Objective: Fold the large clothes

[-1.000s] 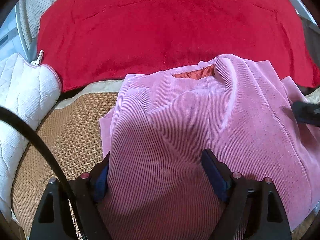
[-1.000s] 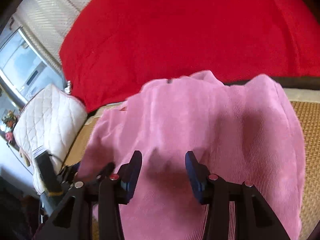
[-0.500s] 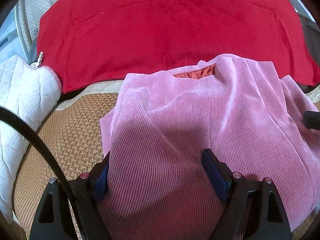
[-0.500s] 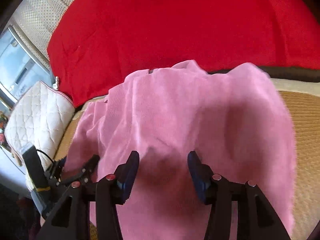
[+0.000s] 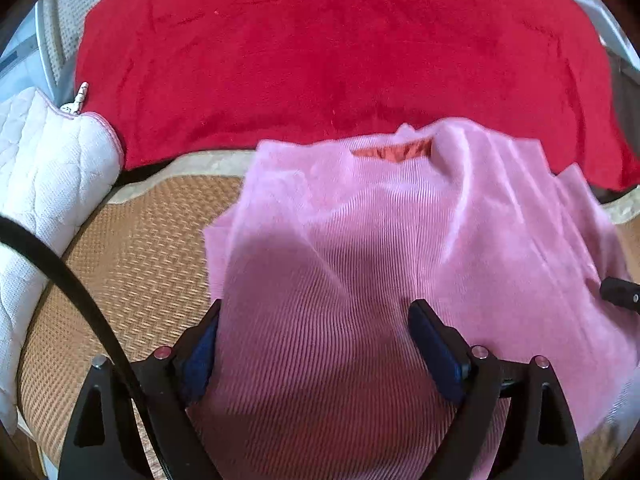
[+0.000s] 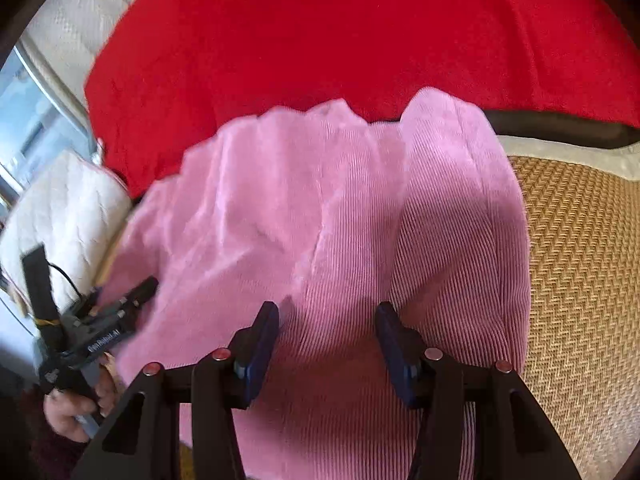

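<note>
A pink ribbed garment point(image 5: 360, 240) lies bunched on a woven mat point(image 5: 140, 248), its neck opening showing orange lining point(image 5: 392, 151). My left gripper point(image 5: 316, 306) points down at its near part. Its jaws are opening, standing wide with the cloth bulging between them and draped over the left pad. In the right wrist view the same garment point(image 6: 320, 208) fills the middle. My right gripper point(image 6: 328, 308) hovers over it, fingers apart, with a ridge of cloth between them and the pads not pressing. A hand holds the left gripper point(image 6: 116, 320) at the garment's left edge.
A large red blanket point(image 5: 320, 60) lies behind the garment, also filling the top of the right wrist view point(image 6: 360, 40). A white quilted cushion point(image 5: 44, 168) sits at the left. The mat point(image 6: 580, 260) lies bare to the right. A black cable point(image 5: 72, 280) crosses the left view.
The right gripper has shifted along the garment, and its tip sits lower at the left view's right edge. The cloth's right side has moved and blurred. The left jaws stand slightly wider.
</note>
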Action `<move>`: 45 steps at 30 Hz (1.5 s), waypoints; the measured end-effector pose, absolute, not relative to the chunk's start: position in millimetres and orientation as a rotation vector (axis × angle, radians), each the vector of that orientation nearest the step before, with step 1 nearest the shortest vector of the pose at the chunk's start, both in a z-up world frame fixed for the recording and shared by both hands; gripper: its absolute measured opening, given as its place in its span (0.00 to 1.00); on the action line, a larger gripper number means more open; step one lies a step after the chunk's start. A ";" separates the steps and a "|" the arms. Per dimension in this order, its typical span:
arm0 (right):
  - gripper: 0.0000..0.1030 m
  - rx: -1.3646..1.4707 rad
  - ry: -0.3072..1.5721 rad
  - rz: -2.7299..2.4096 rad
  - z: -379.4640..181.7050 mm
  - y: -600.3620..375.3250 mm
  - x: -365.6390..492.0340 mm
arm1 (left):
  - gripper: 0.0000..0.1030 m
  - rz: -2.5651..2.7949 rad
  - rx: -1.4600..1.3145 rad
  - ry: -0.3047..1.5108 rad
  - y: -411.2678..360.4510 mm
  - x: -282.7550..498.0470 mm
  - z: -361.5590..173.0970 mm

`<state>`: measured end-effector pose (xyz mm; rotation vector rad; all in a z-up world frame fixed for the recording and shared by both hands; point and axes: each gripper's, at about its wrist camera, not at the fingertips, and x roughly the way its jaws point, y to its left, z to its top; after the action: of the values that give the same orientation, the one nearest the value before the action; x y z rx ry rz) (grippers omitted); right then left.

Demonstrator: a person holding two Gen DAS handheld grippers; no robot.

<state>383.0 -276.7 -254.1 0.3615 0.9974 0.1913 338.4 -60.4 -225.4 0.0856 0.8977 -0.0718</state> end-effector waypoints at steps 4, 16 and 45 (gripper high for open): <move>0.53 0.298 0.940 0.119 -237.1 -287.8 372.3 | 0.87 0.004 0.090 0.860 -47.2 327.8 -207.1; 0.53 0.289 1.000 0.108 -243.6 -286.1 357.1 | 0.87 0.067 0.091 0.943 -22.0 306.0 -228.2; 0.55 0.203 0.954 0.213 -236.3 -206.4 326.0 | 0.88 -0.009 0.067 0.892 -31.9 276.0 -214.5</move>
<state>326.0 -206.4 -236.3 0.2028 0.9537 0.2128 276.0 -31.9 -214.5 0.0671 0.8920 -0.0086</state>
